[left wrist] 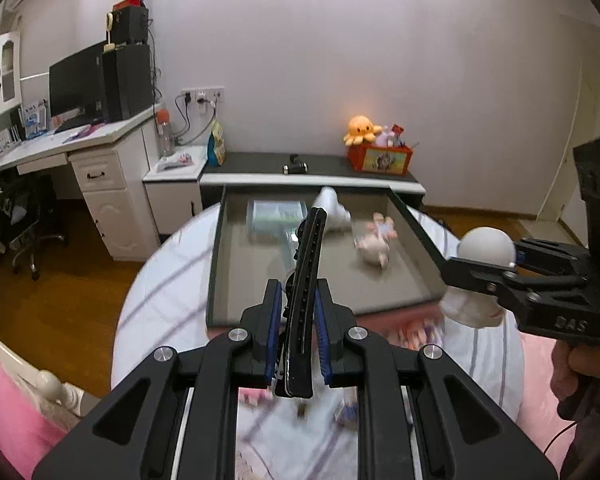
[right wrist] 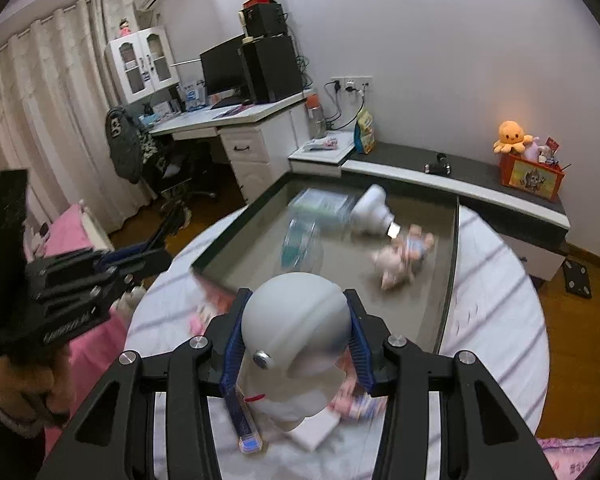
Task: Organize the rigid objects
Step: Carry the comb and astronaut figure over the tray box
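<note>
My left gripper [left wrist: 298,304] is shut on a long black curved clip-like object [left wrist: 306,280] and holds it above the near edge of a grey tray [left wrist: 220,248] on a round white table. My right gripper [right wrist: 296,312] is shut on a white helmeted figure [right wrist: 296,320], held above the table in front of the tray [right wrist: 448,276]. In the left wrist view the right gripper [left wrist: 480,264] and the white figure [left wrist: 486,246] are at the tray's right corner. The tray holds a clear plastic box [right wrist: 320,204], a white bulb-like object [right wrist: 370,210] and a small doll [right wrist: 404,256].
Small packets and a white block [right wrist: 316,430] lie on the round table [right wrist: 496,308]. Behind the tray is a low bench [left wrist: 320,166] with an orange toy box [left wrist: 380,158] and a plush octopus. A desk with a monitor [left wrist: 78,80] stands at the left. Pink bedding lies at both sides.
</note>
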`<state>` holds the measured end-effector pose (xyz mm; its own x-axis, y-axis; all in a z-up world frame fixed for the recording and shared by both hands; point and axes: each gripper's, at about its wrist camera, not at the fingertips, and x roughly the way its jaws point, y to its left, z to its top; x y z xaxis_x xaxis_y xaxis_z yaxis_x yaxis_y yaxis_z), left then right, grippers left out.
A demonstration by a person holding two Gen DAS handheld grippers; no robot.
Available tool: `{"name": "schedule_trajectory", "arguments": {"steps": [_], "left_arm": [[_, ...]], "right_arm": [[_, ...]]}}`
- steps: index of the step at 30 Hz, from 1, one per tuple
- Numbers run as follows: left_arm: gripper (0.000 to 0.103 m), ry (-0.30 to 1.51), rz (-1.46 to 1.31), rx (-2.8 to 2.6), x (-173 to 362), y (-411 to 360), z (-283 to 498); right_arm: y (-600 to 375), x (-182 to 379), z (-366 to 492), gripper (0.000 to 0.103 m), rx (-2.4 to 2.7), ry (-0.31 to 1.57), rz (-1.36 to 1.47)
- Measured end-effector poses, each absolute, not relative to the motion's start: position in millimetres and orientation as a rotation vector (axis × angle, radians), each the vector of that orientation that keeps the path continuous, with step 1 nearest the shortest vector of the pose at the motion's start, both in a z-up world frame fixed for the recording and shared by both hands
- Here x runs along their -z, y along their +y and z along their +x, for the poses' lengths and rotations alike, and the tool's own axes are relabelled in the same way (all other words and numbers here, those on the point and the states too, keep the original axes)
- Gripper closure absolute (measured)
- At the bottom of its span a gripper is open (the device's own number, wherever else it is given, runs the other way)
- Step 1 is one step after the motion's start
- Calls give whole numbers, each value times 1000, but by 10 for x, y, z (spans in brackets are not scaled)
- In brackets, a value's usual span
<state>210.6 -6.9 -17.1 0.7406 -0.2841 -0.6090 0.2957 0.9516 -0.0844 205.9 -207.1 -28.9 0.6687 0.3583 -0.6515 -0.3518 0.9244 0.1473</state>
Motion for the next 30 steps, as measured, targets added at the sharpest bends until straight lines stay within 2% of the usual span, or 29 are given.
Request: {"name": "schedule_trajectory", "arguments": {"steps": [13, 30], "left_arm": [[87, 716, 1, 255, 405, -139, 2918], [86, 786, -3, 242, 668, -229, 3216]], "right_arm": [[-1984, 663, 3099, 57, -290, 860, 57], [-1982, 875, 3351, 56, -231, 912, 55]]}}
